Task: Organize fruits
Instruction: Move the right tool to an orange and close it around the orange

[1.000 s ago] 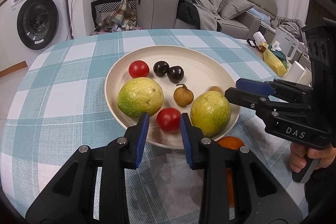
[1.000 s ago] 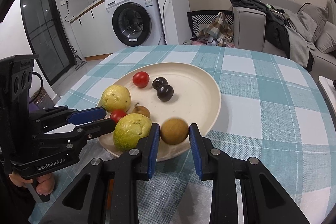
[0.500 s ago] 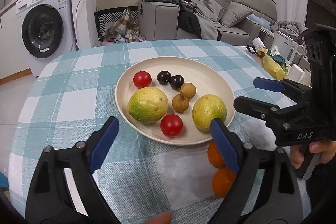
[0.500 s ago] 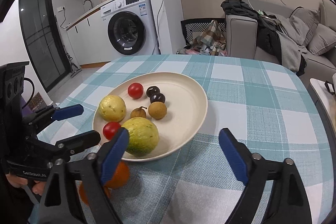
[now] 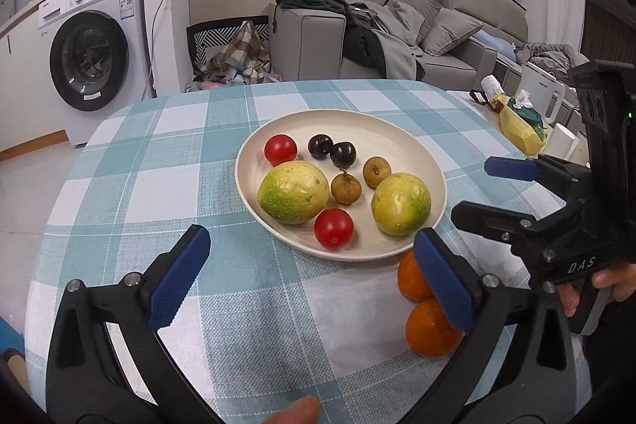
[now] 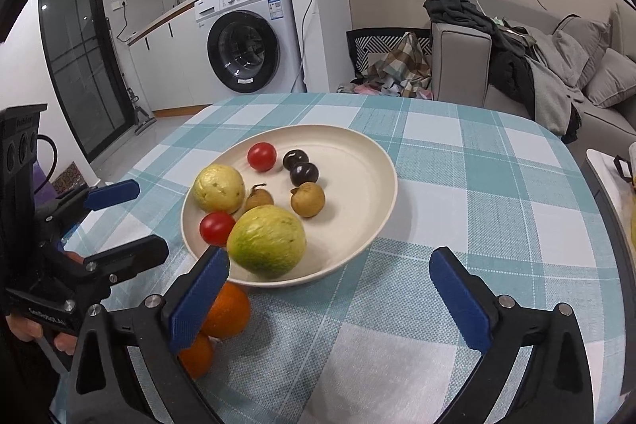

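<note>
Meanwhile, fruit is gathered on the plate (image 5: 435, 181); both hand-held grippers (image 5: 314, 273) (image 6: 330, 289) are opening, nothing between them; two oranges (image 5: 431, 332) await on the desk (image 5: 119, 185).

tablecloth (image 5: 167, 161): teal-white check | plate (image 5: 397, 134): cream | oranges (image 5: 429, 332): orange | tomatoes (image 5: 333, 227): red

My left gripper (image 5: 310, 277) and right gripper (image 6: 338, 297) point downward, jaws opening wide, nothing between them.
</note>
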Motion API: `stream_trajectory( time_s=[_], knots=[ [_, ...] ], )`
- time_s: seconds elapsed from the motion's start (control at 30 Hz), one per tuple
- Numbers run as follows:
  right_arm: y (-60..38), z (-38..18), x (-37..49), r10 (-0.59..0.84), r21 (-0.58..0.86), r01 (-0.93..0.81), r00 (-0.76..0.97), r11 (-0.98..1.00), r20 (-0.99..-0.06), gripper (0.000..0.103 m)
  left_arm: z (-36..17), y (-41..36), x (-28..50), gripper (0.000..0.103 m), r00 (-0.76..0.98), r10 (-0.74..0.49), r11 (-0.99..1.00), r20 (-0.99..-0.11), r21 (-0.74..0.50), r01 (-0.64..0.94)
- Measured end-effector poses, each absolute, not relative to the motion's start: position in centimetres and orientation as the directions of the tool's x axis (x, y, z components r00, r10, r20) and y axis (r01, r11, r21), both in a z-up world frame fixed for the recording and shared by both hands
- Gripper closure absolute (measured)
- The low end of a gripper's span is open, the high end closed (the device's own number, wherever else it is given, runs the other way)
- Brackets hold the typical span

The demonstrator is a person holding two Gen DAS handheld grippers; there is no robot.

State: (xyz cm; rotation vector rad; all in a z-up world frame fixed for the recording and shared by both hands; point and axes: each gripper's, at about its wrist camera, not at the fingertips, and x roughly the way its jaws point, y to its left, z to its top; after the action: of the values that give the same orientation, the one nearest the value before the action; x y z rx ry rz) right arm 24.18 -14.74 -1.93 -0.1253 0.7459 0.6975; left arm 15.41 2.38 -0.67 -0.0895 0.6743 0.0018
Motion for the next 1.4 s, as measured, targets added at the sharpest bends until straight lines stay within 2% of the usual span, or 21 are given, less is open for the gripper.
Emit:
stream_trajectory(
  time_s=[0.4,0.8,0.93,1.17,1.23,1.4],
  knots=[
    [-15.0,-2.8,22.6,0.568,0.184,-0.663,0.426,0.726,-0.704,0.0,-1.5,2.8,13.2,0.001,0.769,-0.051,0.996,-0.637,-0.092,-0.01],
    [-14.1,-3.9,22.2,0.649,0.321,-0.685,0.289,0.654,-0.704,0.001,-1.3,3.0,12.6,0.001,0.767,-0.064,0.994,-0.638,-0.112,-0.01],
    [-13.5,-4.1,22.2,0.655,0.333,-0.689,0.27,0.644,-0.706,0.017,-1.4,2.9,12.6,0.001,0.764,-0.068,0.994,-0.642,-0.113,-0.007],
    [-13.0,-4.3,22.0,0.67,0.349,-0.7,0.248,0.623,-0.7,0.03,-1.4,2.8,12.8,0.001,0.761,-0.069,0.994,-0.645,-0.113,-0.006],
    [-12.7,-4.3,21.9,0.678,0.355,-0.706,0.24,0.613,-0.694,0.038,-1.4,2.8,12.8,0.001,0.761,-0.069,0.994,-0.645,-0.112,-0.005],
    [-12.3,-4.3,21.8,0.681,0.356,-0.712,0.231,0.605,-0.695,0.049,-1.6,2.7,12.9,0.001,0.758,-0.069,0.994,-0.648,-0.111,-0.004]
  ],
)
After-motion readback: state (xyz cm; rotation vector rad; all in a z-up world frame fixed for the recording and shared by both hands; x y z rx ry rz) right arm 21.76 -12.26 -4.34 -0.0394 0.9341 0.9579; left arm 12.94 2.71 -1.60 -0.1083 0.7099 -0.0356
